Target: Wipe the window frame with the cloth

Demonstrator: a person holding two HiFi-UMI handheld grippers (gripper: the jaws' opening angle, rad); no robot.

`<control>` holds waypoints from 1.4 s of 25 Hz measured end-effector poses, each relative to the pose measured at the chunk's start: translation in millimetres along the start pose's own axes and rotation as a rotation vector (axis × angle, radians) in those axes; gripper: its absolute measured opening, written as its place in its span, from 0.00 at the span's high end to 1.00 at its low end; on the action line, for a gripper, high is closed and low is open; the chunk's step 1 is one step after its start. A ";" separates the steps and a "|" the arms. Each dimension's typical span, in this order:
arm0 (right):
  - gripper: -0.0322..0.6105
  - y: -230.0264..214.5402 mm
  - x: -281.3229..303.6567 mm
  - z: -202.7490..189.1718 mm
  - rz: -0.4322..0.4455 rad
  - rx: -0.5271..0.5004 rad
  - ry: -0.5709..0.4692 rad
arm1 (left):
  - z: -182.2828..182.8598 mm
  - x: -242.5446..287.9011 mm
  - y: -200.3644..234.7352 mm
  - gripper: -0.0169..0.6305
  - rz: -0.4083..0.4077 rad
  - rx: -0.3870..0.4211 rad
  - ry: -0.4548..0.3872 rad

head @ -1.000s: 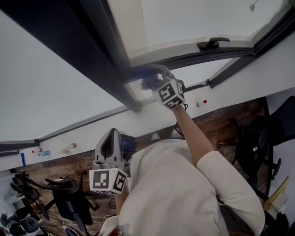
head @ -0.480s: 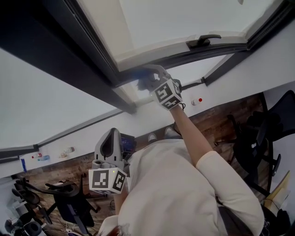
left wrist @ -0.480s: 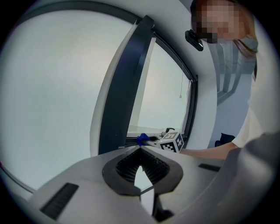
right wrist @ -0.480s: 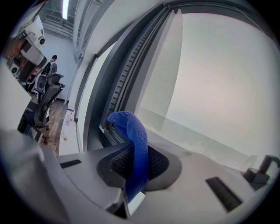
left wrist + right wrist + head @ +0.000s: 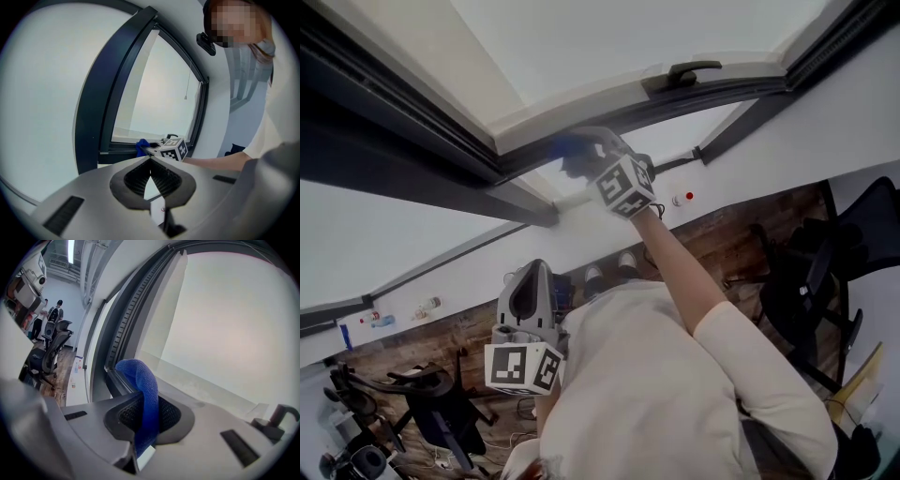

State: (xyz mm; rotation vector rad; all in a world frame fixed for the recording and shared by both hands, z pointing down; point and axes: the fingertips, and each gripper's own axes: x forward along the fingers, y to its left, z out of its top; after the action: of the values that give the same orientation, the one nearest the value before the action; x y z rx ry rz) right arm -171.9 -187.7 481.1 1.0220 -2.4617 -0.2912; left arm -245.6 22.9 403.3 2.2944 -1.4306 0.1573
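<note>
- The right gripper is closed on the cloth. The blue fabric stands between the jaws as a folded loop, and a short end comes out below them.
- The cloth is at the window frame, on the lower rail near the corner, where the right arm reaches. It seems to touch the dark rail, but I cannot confirm the exact contact.
- The left gripper has its jaws together with nothing between them. It is held near the body, well apart from the frame.
- The cloth looks soft, light and limp. It probably bends around the edges of the rail and does not slide off by its own weight, but it may pull out of the jaws if it drags hard.
- I think the best hold is on the fold, deep in the pads, with a thick bulge left in front. Then fabric, not plastic, meets the frame. A hold on one thin edge would let it flap.
- The frame is stiff and fixed, so it should take firm pressure.
- The grooves of the frame and the handle on the same rail may catch the loose end.
</note>
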 end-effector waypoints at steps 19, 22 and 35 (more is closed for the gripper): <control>0.88 -51.9 -36.8 -33.8 -0.032 0.001 0.008 | -10.2 25.0 -50.4 0.96 -0.013 0.012 -0.036; 0.88 -59.7 -40.2 -38.5 -0.040 0.001 0.013 | -8.7 25.4 -49.2 0.96 -0.001 0.014 -0.041; 0.88 -107.1 -72.0 -68.9 -0.138 0.029 0.050 | -11.1 28.1 -58.6 0.96 -0.011 0.016 -0.043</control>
State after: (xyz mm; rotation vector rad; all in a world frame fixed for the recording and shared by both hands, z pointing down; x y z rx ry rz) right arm -27.9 -213.0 479.2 1.1993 -2.3616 -0.2708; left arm -179.7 26.2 404.7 2.3316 -1.4429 0.1178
